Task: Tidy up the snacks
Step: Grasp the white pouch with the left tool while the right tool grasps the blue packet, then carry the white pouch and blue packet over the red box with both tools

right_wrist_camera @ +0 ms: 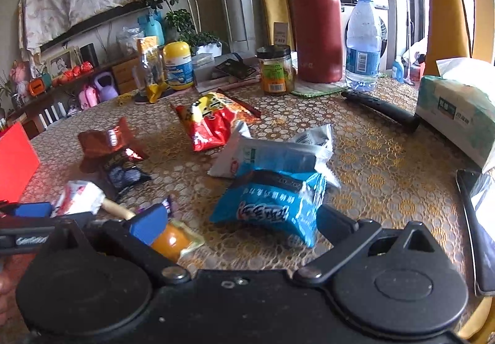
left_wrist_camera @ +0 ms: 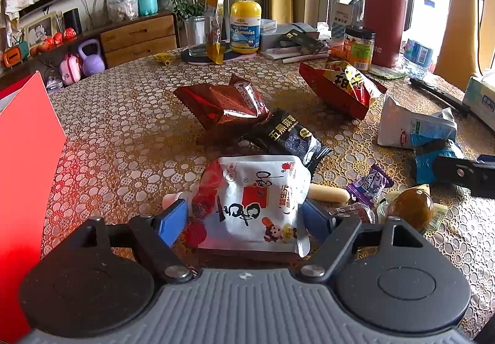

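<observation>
A: Left gripper (left_wrist_camera: 244, 217), jaws spread either side of the white snack pouch (left_wrist_camera: 260, 198), near edge of the desk (left_wrist_camera: 123, 127).

B: Square up, pinch mid-body. Right gripper (right_wrist_camera: 244, 220) spread around the blue packet (right_wrist_camera: 272, 204), not gripping.

The worktop (left_wrist_camera: 123, 115) wears a gold lace-patterned cover. On it lie snack packets — a white pouch (left_wrist_camera: 263, 198), a black packet (left_wrist_camera: 287, 136), 2 red bags (left_wrist_camera: 222, 105) — and a maroon flask (left_wrist_camera: 385, 9).
</observation>
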A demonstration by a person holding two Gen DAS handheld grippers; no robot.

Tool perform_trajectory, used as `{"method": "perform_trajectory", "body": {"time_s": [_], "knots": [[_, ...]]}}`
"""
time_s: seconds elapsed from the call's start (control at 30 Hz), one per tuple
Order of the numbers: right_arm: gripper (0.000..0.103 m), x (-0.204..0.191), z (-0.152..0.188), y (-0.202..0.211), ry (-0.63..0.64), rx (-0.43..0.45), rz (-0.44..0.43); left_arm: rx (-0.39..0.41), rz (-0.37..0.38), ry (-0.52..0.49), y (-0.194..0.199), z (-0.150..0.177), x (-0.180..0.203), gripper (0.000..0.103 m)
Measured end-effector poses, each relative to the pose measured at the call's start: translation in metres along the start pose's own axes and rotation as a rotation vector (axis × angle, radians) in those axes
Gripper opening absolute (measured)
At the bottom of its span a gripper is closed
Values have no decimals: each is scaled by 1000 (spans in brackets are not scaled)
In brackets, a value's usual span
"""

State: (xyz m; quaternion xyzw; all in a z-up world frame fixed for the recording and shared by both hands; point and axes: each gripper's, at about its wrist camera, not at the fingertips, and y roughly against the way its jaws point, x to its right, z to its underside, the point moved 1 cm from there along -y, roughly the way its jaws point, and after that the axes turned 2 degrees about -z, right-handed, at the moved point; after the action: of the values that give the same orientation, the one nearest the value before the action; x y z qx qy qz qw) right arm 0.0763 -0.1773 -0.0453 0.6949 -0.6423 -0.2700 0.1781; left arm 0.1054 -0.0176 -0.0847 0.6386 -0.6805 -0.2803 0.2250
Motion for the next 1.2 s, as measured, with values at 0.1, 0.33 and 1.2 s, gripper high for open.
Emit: {"method": "perform_trajectory", "body": {"time_s": [0.1, 0.33, 1.2], "knots": [[103, 4, -4, -13, -2, -4, 36, 5, -3, -4, 0, 0, -1, 74], [103, 7, -10, -39, -20, -48, 97, 10, 1, -8, 1, 1, -3, 70], [57, 9, -8, -1, -100, 61, 82, 115, 26, 18, 61, -1, -16, 66]]}}
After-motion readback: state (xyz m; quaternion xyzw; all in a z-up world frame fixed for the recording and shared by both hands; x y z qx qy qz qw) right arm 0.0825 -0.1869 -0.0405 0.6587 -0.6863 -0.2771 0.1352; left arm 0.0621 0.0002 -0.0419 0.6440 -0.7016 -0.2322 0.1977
